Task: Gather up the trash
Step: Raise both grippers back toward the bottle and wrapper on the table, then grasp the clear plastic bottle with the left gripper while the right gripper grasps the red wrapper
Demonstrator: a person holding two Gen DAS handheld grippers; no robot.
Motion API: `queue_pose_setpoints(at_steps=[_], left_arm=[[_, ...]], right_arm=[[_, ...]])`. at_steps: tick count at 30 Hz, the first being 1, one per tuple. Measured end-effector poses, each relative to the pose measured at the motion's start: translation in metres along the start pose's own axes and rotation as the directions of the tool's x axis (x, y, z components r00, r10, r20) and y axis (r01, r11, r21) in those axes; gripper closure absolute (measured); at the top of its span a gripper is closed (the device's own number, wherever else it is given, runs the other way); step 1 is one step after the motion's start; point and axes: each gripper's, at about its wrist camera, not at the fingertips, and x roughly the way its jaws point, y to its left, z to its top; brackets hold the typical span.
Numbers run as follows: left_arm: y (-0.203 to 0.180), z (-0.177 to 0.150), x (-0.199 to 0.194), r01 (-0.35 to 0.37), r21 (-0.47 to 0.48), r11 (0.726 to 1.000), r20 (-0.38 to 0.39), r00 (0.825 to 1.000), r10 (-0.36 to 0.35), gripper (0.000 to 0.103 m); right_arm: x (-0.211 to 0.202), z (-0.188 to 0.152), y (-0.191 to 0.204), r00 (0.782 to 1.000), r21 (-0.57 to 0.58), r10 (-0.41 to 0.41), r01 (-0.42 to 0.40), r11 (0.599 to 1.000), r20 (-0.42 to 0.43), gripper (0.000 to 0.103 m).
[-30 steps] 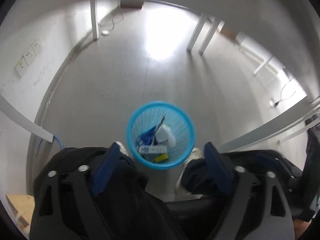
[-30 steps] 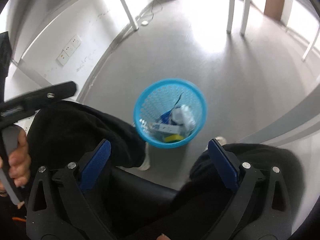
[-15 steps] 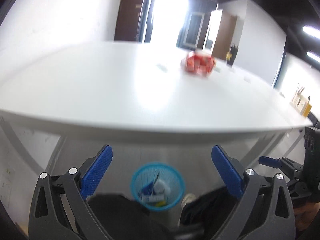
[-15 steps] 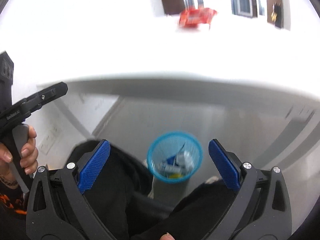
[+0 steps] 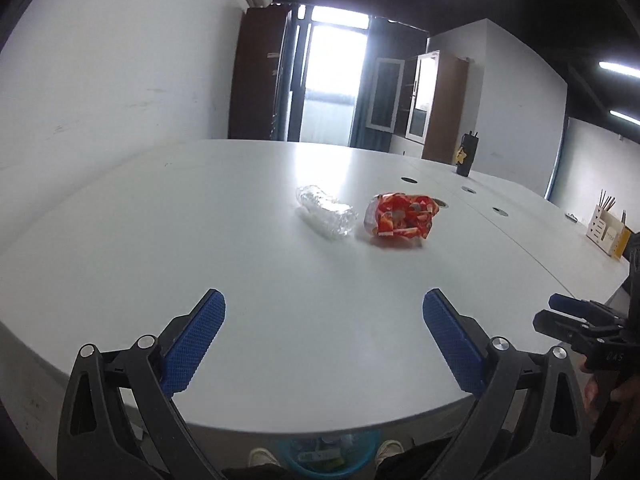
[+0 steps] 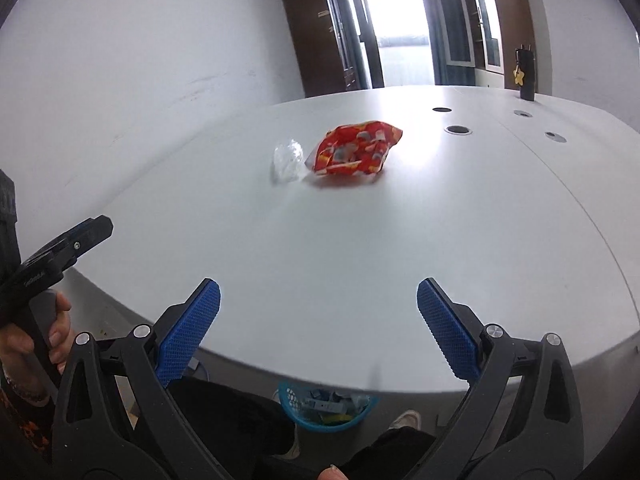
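Observation:
A crumpled red snack bag (image 5: 401,220) (image 6: 355,148) lies on the white table (image 5: 200,240) (image 6: 480,220), with a crushed clear plastic bottle (image 5: 326,216) (image 6: 287,160) just to its left. My left gripper (image 5: 323,312) hovers open over the table's near edge, empty, well short of both items. Likewise my right gripper (image 6: 318,300) stands open and empty above the near edge. Below the table edge the blue mesh trash bin (image 5: 328,456) (image 6: 326,408) shows, holding several scraps.
A dark bottle with a yellow star (image 5: 466,158) (image 6: 524,76) stands at the table's far side. A pale desk organiser (image 5: 606,232) sits at the right. Round cable holes (image 6: 458,130) dot the tabletop. The person's legs and shoes (image 6: 404,420) flank the bin.
Both grippers have risen from pointing down at the bin on the floor to above the table's edge. The bag and bottle on the tabletop have come into view.

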Motion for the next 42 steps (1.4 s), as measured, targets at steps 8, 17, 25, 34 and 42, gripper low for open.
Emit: queue_pose_setpoints(at_steps=[8, 17, 25, 34, 42], left_arm=[[-0.010, 0.052, 0.067, 0.020, -0.001, 1.000, -0.118, 0.993, -0.020, 0.006], [0.002, 0.099, 0.164, 0.001, -0.105, 0.994, -0.265, 0.964, -0.029, 0.006], [0.014, 0.113, 0.251, -0.061, -0.146, 0.987, -0.409, 0.912, -0.004, 0.006], [0.015, 0.106, 0.309, -0.092, -0.148, 0.985, -0.496, 0.868, 0.006, 0.007], [0.007, 0.091, 0.319, -0.106, -0.150, 0.983, -0.496, 0.868, 0.018, 0.054]], right_arm=[[0.035, 0.069, -0.010, 0.998, 0.022, -0.054, 0.055, 0.998, -0.043, 0.009], [0.114, 0.124, -0.044, 0.988, 0.085, -0.076, 0.088, 0.992, -0.138, 0.009], [0.187, 0.152, -0.059, 0.973, 0.064, -0.083, 0.099, 0.993, -0.216, 0.014], [0.242, 0.155, -0.068, 0.953, 0.064, -0.059, 0.082, 0.995, -0.297, 0.043], [0.256, 0.147, -0.073, 0.946, 0.117, 0.022, 0.016, 0.993, -0.323, 0.085]])
